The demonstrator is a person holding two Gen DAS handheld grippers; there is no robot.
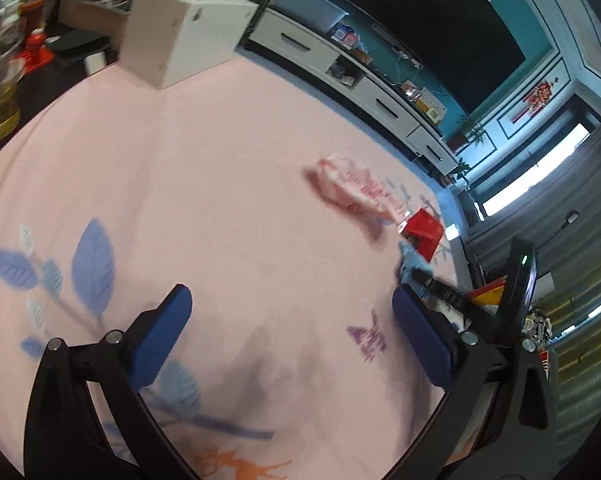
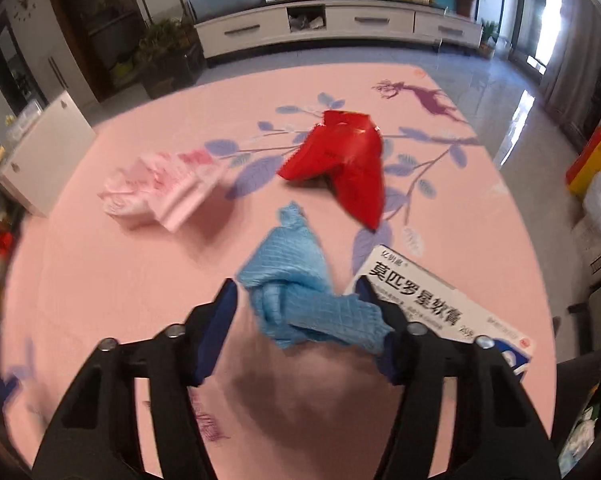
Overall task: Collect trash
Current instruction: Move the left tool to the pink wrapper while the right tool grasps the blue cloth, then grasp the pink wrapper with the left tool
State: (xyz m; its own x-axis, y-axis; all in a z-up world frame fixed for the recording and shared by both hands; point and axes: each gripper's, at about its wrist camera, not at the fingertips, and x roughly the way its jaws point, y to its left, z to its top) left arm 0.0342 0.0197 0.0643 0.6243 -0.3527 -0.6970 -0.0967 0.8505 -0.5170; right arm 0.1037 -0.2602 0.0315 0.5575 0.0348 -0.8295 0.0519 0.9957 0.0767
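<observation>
So the right tool [image 2: 296,312] sits half-open straddling the crumpled blue quilted cloth [image 2: 296,280], not pinching yet; cloth's length runs away ahead. Left tool [image 1: 292,336], wide open and empty, is farther off.

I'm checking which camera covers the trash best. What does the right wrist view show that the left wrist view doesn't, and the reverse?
Only the right wrist view: a white medicine box and the right gripper, fingers either side of the blue cloth.
Only the left wrist view: the left gripper, open over bare mat.
Both: pink mat, red wrapper, pink wrapper, blue cloth.
</observation>
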